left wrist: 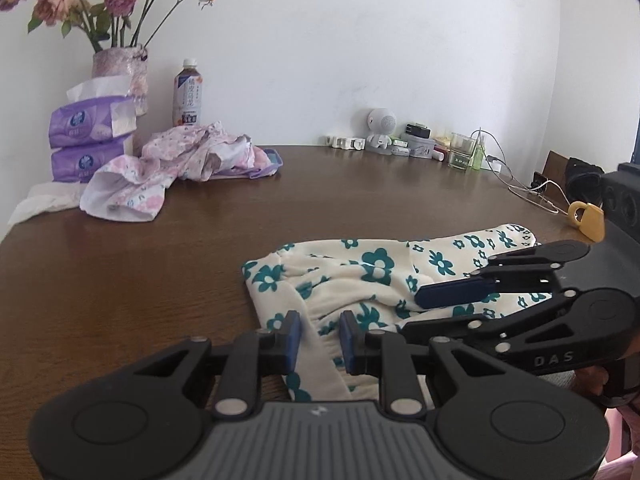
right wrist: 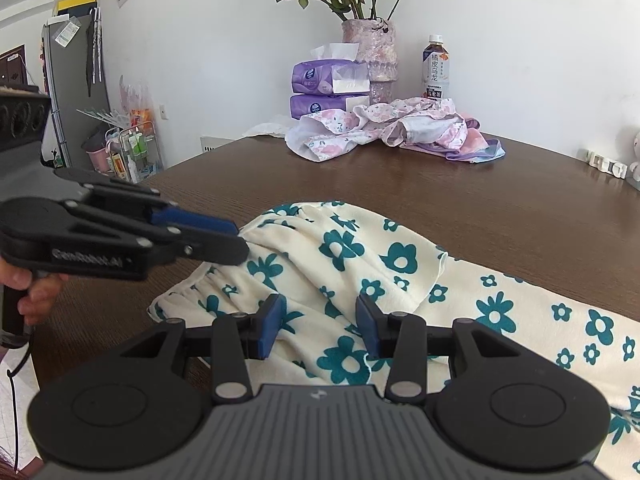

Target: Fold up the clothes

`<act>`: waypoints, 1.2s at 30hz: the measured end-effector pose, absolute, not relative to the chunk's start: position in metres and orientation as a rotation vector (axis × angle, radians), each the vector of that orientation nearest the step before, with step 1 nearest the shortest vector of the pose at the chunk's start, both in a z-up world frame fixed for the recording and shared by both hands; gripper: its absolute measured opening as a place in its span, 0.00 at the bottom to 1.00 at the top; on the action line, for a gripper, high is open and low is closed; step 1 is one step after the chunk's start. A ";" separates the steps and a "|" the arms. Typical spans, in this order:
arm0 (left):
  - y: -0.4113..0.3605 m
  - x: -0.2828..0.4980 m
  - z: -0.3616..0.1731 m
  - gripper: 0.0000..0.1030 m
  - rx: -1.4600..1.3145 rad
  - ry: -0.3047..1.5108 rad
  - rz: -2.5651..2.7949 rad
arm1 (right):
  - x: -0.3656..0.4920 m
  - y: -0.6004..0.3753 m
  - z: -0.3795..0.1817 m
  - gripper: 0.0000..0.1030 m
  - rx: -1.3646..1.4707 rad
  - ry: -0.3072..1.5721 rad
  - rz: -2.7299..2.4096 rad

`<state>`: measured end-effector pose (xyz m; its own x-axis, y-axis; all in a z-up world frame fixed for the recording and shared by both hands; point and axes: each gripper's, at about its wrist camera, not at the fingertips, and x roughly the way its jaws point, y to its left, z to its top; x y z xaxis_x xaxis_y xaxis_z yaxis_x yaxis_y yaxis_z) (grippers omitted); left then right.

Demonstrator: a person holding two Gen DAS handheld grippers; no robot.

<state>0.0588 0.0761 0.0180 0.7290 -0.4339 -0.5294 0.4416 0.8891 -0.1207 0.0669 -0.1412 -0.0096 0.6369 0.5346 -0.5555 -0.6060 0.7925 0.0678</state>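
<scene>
Up close, my left gripper (left wrist: 319, 338) and right gripper (right wrist: 320, 326) both stand apart over the flowered garment (right wrist: 400, 264) on the table (left wrist: 120, 280); its right end runs off-frame. Only my right view shows the fridge (right wrist: 76, 92).

The cream garment with teal flowers (right wrist: 400, 264) ran off the right and bottom edges of the right wrist view, its far end lost. The left gripper's (left wrist: 318, 338) body covered the cloth's near hem, so whether the pads pinched fabric couldn't be told. The right gripper (right wrist: 318, 326) hid more cloth beneath it. The hand (right wrist: 28, 292) at the left edge was cropped. Labels on the bottle (left wrist: 188, 96) and the small clutter (left wrist: 420, 144) by the wall were too small to read.
</scene>
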 end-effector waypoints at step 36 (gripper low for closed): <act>0.060 0.075 0.022 0.18 0.113 0.585 -0.467 | 0.101 -0.135 -0.002 0.27 -0.055 0.611 0.693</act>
<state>0.0747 0.0605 0.0224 0.7330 -0.3924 -0.5557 0.4555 0.8898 -0.0276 0.1011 -0.1346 -0.0016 0.6025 0.5828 -0.5453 -0.6140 0.7750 0.1498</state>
